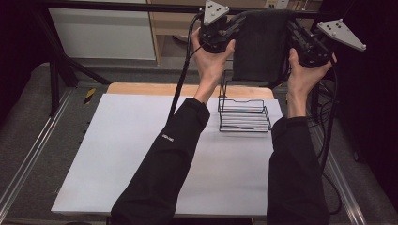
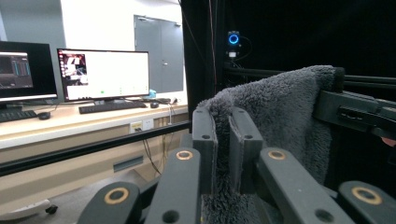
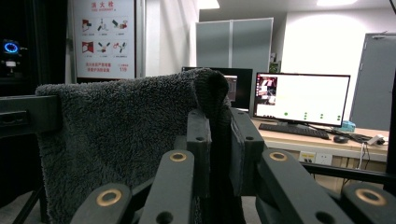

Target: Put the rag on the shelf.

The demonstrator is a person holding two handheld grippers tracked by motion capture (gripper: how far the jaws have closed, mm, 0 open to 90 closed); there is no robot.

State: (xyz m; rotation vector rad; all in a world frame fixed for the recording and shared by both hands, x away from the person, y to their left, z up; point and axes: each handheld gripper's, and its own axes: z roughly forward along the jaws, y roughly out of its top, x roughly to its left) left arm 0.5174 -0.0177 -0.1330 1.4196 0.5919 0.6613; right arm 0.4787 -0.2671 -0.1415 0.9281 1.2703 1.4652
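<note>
Towel [image 1: 261, 44] | I've got it up off bench [image 1: 141, 154], L fingers [image 2: 224, 140] + R fingers [image 3: 219, 140] each pinching a top corner | spread done | left: hang/lay on wire rack [image 1: 244, 115], my guess

Dim, slightly soft frames, dark edges, bright monitors [image 2: 103, 73]

towel [image 1: 261, 44]: top edge cut off | wire rack [image 1: 244, 115]: near-left corner hidden behind sleeve [image 1: 185, 124]

Black wire rack [image 1: 244, 114] on white table [image 1: 122, 154]; monitor [image 2: 103, 73], keyboard [image 2: 112, 107] on desk beyond.
</note>
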